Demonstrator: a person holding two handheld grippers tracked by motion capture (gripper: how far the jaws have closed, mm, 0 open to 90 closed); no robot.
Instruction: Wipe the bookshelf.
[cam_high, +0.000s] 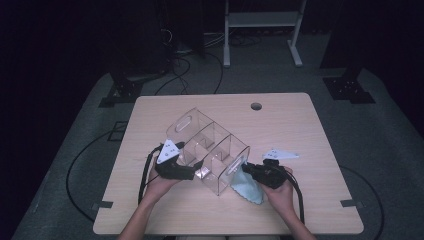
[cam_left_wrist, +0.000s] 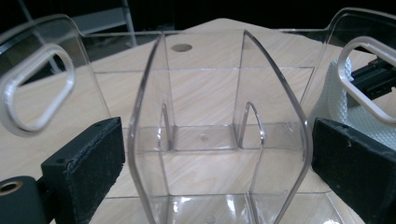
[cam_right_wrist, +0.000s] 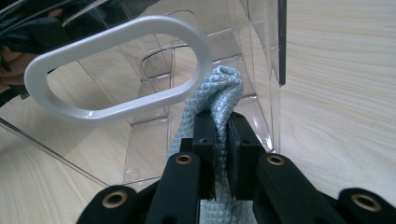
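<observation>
A clear divided organizer (cam_high: 210, 150) sits mid-frame on the table (cam_high: 310, 200), my spread left claw (cam_high: 196, 172) straddling its near end. My right claw (cam_right_wrist: 221, 135) pinches a pale blue cloth (cam_right_wrist: 219, 93), seemingly just outside the organizer's lower-right wall.

The high view looked forward and down from above the person's side onto the pale wooden desk (cam_high: 300, 130), far enough off to take in all of it and the dark floor beyond. The left gripper view sat low and very close, facing across the clear plastic compartment organiser (cam_left_wrist: 215, 121) between its own two black padded jaws. The right gripper view looked along its claw (cam_right_wrist: 223, 140) from just beside the organiser's white-rimmed oval handle (cam_right_wrist: 116, 70). All three shared the organiser (cam_high: 210, 150) and the desk's wood grain; the light blue woven cloth (cam_right_wrist: 219, 93) appeared in each (cam_high: 247, 187).
</observation>
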